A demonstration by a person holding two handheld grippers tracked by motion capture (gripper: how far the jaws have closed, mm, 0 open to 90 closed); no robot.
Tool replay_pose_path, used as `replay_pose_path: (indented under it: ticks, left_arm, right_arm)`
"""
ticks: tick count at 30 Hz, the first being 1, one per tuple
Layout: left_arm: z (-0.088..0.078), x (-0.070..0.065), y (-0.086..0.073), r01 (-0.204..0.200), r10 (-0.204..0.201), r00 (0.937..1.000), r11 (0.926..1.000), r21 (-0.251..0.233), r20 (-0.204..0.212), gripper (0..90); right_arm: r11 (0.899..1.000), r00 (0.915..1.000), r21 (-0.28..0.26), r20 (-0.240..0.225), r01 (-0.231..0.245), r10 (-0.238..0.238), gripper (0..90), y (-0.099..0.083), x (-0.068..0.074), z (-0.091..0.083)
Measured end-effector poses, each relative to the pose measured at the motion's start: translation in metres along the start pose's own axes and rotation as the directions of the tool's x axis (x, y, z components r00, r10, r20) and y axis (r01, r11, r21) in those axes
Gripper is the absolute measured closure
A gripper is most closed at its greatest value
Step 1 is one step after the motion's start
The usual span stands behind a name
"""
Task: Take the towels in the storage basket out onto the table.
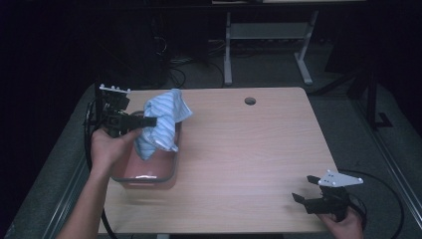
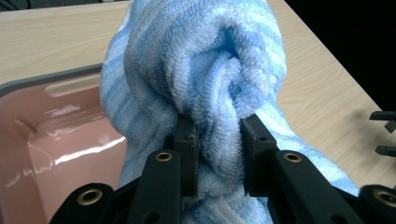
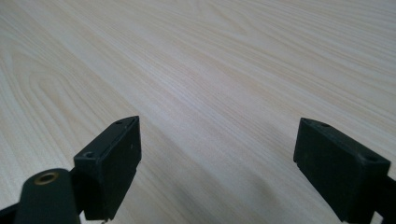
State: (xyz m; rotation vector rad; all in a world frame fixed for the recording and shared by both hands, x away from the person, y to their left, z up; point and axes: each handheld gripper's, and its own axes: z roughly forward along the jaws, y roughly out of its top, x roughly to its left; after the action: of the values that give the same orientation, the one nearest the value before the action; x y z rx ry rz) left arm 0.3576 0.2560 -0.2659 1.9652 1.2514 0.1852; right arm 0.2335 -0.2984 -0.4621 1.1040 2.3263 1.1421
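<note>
1. Gripping a fold of the towel (image 2: 205, 70), the left gripper (image 1: 142, 121) has its jaws clamped on it; the towel hangs directly above the far end of the bin (image 1: 169, 172), long axis vertical.
2. Right gripper (image 1: 307, 189): jaws apart, empty, on the tabletop (image 1: 249, 149) well away from the bin.
3. Count: one towel, one bin, two grippers.

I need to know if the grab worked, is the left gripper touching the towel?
Touching. In the left gripper view, the left gripper has both jaws pressed into a bunched fold of the towel, which is pinched between them.
</note>
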Motion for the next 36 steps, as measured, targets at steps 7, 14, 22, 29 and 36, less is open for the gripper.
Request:
replay_pose_path:
  ticks: [7,14,22,29,36]
  left_arm:
    - [0.011,-0.011,0.007,-0.02,0.02,0.9996,0.9997,0.013,0.018,71.2]
    - [0.022,-0.02,0.011,-0.027,0.026,0.9991,0.9994,0.019,0.035,71.1]
    - [0.036,-0.029,0.015,-0.041,0.039,0.9976,0.9986,0.034,0.057,71.1]
    - [0.048,-0.038,0.019,-0.051,0.048,0.9963,0.9976,0.046,0.071,71.1]
    - [0.059,-0.044,0.023,-0.056,0.051,0.9948,0.9972,0.051,0.089,71.1]
  right_arm:
    - [1.0,1.0,-0.006,0.008,-0.004,0.004,14.5,0.001,0.0,-0.001]
    - [1.0,0.9999,-0.008,0.012,-0.001,0.002,14.4,0.001,-0.001,-0.002]
    - [1.0,0.9999,-0.013,0.012,-0.001,0.001,14.4,0.0,-0.001,-0.003]
    - [1.0,0.9999,-0.018,0.012,0.0,0.0,14.4,0.001,-0.001,-0.004]
    - [1.0,0.9999,-0.015,0.011,0.0,0.0,14.4,0.001,-0.001,-0.003]
